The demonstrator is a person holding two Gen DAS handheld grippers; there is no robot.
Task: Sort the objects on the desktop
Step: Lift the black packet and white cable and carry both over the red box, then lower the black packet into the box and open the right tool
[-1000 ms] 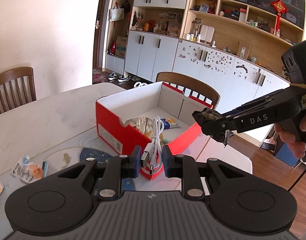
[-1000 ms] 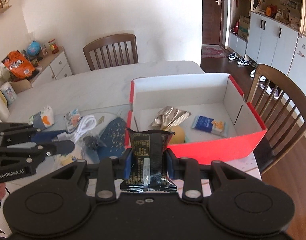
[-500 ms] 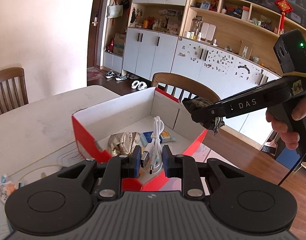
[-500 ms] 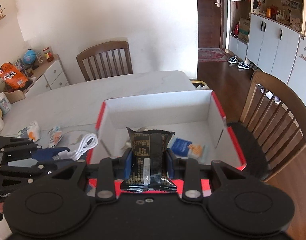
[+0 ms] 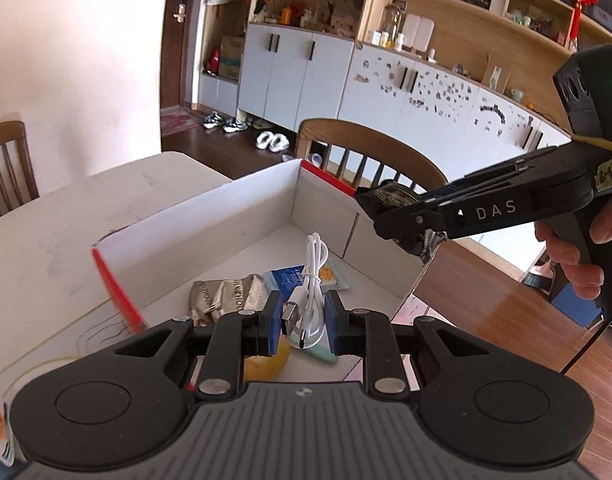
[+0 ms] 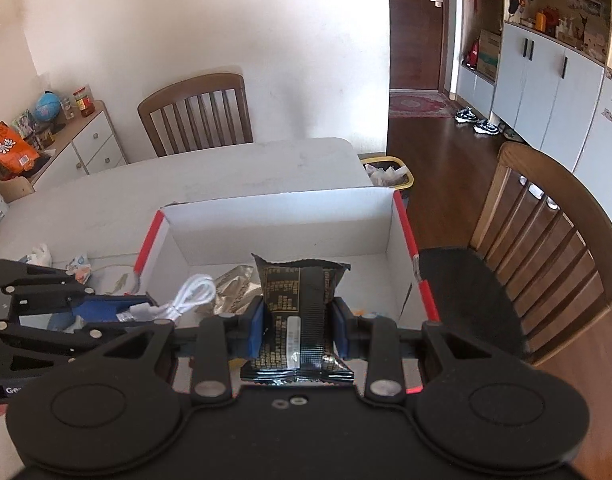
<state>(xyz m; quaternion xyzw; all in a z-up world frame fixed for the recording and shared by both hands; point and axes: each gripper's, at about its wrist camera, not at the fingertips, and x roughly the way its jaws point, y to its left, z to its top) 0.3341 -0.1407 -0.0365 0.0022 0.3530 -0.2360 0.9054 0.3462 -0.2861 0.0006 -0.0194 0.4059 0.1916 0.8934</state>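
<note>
**A:** Your left gripper's (image 5: 304,322) blue-padded fingers (image 5: 273,318) are clamped tight on a coiled white USB cable (image 5: 310,280), pinching it low on the bundle near its metal plug. Your right gripper's (image 6: 298,328) fingers (image 6: 257,328) are pressed on the sides of a black foil snack packet (image 6: 300,308), held upright around its middle.

**B:** Where are both things?

**A:** Both hang over the open red-and-white cardboard box (image 6: 401,216) on the pale table (image 6: 226,168). From the left wrist view, your right gripper reaches in from the right, just above the box's far wall.

**B:** How will they handle?

**A:** The cable looks light, limp and smooth; the free loop stands above your fingers and would likely flop or snag, so hold it at the bundle, as you do. The packet looks light, crinkly and slippery, with crimped, sawtooth ends; it probably crushes under a hard squeeze, so your mid-body grip across its width seems right.

**B:** What is already in the box?

**A:** A crumpled gold foil packet (image 5: 226,296), a flat blue-and-white packet (image 5: 284,280) and something smooth and yellow (image 5: 266,362), partly hidden behind your left fingers. The box walls are stiff, matte white inside with red edges. A few small wrappers (image 6: 80,266) lie on the table beside the box.
</note>
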